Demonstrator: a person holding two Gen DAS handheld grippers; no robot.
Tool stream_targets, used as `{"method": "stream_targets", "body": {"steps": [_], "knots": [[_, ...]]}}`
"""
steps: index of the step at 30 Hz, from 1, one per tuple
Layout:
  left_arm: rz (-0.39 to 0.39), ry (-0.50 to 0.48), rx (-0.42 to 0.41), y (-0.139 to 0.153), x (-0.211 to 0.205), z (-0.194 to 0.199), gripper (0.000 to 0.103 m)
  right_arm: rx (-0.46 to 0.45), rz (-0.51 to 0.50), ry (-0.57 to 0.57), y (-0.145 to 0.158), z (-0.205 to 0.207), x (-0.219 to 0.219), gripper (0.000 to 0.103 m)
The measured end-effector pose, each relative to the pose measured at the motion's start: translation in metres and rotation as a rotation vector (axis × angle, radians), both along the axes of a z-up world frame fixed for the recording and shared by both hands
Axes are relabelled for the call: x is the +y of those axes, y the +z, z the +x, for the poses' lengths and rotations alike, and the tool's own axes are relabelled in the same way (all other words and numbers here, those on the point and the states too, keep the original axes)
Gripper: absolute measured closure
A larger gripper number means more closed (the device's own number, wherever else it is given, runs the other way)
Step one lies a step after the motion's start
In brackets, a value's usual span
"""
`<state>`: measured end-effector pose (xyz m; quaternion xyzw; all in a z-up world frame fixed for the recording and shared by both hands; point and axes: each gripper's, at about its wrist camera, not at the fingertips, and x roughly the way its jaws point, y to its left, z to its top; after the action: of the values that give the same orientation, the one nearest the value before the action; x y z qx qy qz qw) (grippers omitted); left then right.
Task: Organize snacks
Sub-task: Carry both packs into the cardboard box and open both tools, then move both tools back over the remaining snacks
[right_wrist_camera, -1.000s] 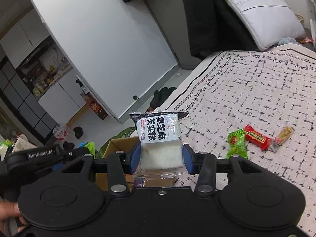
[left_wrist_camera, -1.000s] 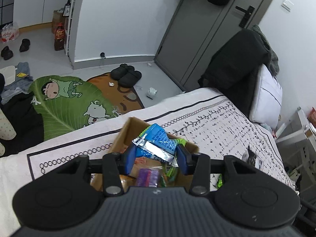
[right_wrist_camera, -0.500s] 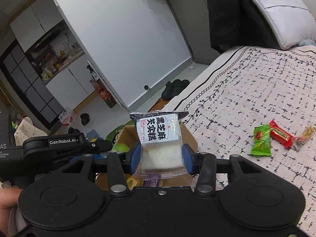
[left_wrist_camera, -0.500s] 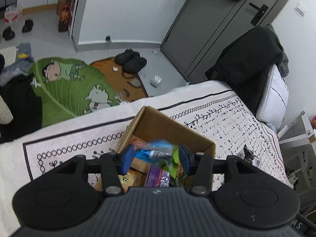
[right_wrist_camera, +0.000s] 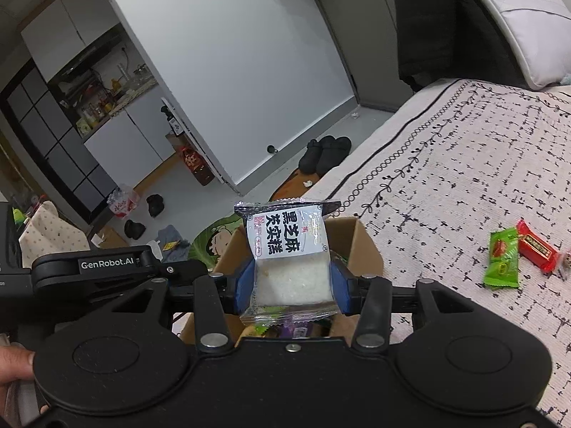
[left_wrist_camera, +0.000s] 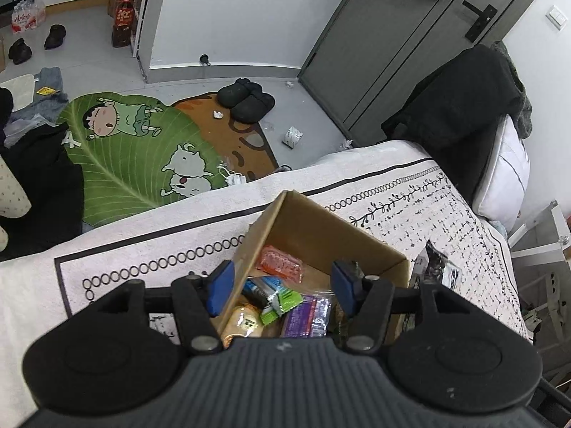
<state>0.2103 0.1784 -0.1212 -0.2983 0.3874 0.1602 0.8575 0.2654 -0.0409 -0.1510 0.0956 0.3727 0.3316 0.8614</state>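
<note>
My left gripper (left_wrist_camera: 282,285) hangs over an open cardboard box (left_wrist_camera: 321,214) on the bed. Its jaws are opening and nothing is between the blue pads. Below them several snacks lie in the box, among them a blue and green packet (left_wrist_camera: 274,294), an orange packet (left_wrist_camera: 282,262) and a purple one (left_wrist_camera: 308,315). My right gripper (right_wrist_camera: 291,285) is shut on a white rice-cake packet (right_wrist_camera: 289,260) with a black top, held upright just above the box (right_wrist_camera: 360,246). Its jaws are beginning to open, with the pads still against the packet.
A green packet (right_wrist_camera: 501,264) and a red packet (right_wrist_camera: 537,249) lie loose on the patterned bed cover (right_wrist_camera: 464,178) to the right. A dark packet (left_wrist_camera: 435,267) lies beside the box. A hand (right_wrist_camera: 14,363) shows at the lower left. Slippers (left_wrist_camera: 246,100) and a rug (left_wrist_camera: 135,153) are on the floor.
The left gripper let go of the blue packet, which dropped into the box, and its jaws widened. The right gripper carried the white packet closer over the box.
</note>
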Motion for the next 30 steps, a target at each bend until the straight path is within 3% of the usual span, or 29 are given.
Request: {"method": "stream_targets", "body": {"steps": [3,8,10,14,22,24,26,30], "knots": [[-0.004,-0.011,0.004,-0.001,-0.001,-0.002,0.044,-0.025,0.013,0.008,0.006,-0.004,0.0,0.045],[-0.019,-0.029,0.019,-0.001,-0.006,-0.005,0.041,-0.089,-0.008,-0.035,0.018,-0.012,-0.004,0.011],[-0.018,-0.032,0.03,0.001,-0.008,-0.006,0.037,-0.101,-0.007,-0.055,0.021,-0.012,-0.01,0.005],[0.019,-0.04,0.034,0.008,-0.016,-0.01,0.03,-0.09,0.007,-0.095,0.025,-0.009,-0.024,0.0],[0.078,-0.033,0.021,0.022,-0.034,-0.016,0.016,-0.088,-0.011,-0.112,0.031,-0.012,-0.051,0.0],[0.09,-0.019,0.008,0.025,-0.041,-0.018,0.005,-0.093,-0.021,-0.112,0.033,-0.014,-0.057,0.0],[0.101,-0.017,-0.007,0.028,-0.046,-0.018,0.0,-0.089,-0.032,-0.124,0.035,-0.015,-0.063,0.0],[0.135,-0.039,-0.025,0.036,-0.061,-0.018,0.0,-0.076,-0.043,-0.168,0.037,-0.016,-0.078,0.0]]}}
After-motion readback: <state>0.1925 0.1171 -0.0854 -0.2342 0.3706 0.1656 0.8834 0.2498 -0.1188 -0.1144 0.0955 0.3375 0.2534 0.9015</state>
